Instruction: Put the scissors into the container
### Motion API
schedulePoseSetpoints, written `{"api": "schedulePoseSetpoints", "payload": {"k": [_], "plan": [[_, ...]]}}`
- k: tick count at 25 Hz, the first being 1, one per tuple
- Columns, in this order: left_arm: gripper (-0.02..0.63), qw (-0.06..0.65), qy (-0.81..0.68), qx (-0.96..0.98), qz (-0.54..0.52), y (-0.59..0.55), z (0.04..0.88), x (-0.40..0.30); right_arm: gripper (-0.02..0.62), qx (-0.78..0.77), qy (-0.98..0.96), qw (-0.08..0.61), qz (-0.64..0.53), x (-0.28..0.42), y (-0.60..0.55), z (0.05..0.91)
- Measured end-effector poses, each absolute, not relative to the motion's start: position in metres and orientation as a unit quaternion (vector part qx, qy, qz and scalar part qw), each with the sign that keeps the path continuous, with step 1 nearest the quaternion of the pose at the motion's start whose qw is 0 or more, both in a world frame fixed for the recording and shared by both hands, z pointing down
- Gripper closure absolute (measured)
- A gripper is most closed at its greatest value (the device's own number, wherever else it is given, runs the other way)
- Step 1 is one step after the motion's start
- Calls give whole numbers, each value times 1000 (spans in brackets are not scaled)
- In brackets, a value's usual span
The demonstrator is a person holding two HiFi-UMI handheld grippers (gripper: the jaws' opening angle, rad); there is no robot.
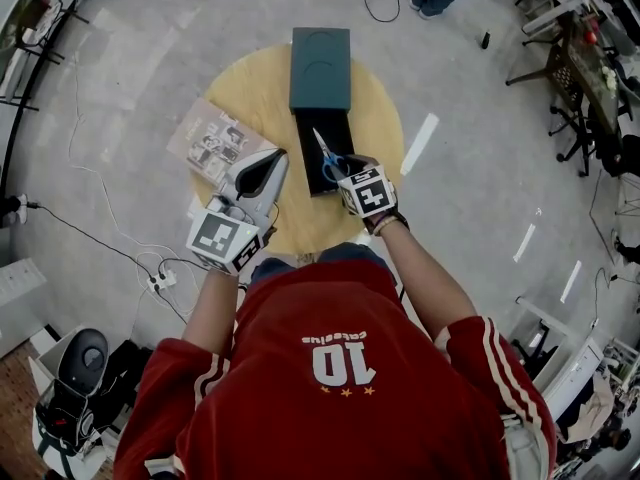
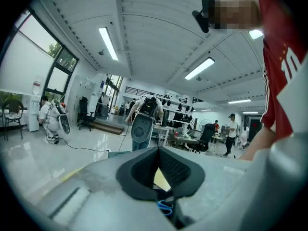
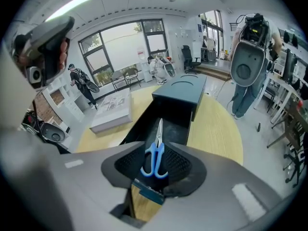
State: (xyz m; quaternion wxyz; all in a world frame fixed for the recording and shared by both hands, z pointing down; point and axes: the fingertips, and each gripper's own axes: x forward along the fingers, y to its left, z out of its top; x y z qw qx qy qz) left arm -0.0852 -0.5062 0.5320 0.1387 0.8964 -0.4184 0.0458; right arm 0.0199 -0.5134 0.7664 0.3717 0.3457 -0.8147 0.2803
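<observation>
Right tool [image 3: 154,150] jaws apart, scissors [image 3: 155,159] between them, inside container [image 3: 176,123]

Red shirt [image 1: 345,368] has a white no. "10" on it, upside down in the head view, w/ a curved line of small lettering beside it that's too small to read. Print on the booklet [image 1: 215,140] on the table [image 1: 380,108] is illegible.

Grey floor [image 1: 120,78] surrounds a round wooden table [image 1: 385,118], cables [image 1: 100,243] trailing left. Far windows [image 3: 122,37] glow; strip lights [image 2: 108,42] cross the ceiling.
</observation>
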Motion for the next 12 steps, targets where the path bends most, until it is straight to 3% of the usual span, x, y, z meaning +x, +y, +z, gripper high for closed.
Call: {"api": "schedulePoseSetpoints", "payload": {"k": [12], "plan": [[603, 107, -416, 902, 31, -490, 503, -91, 468, 386, -824, 332, 249, 33, -516, 718]]}}
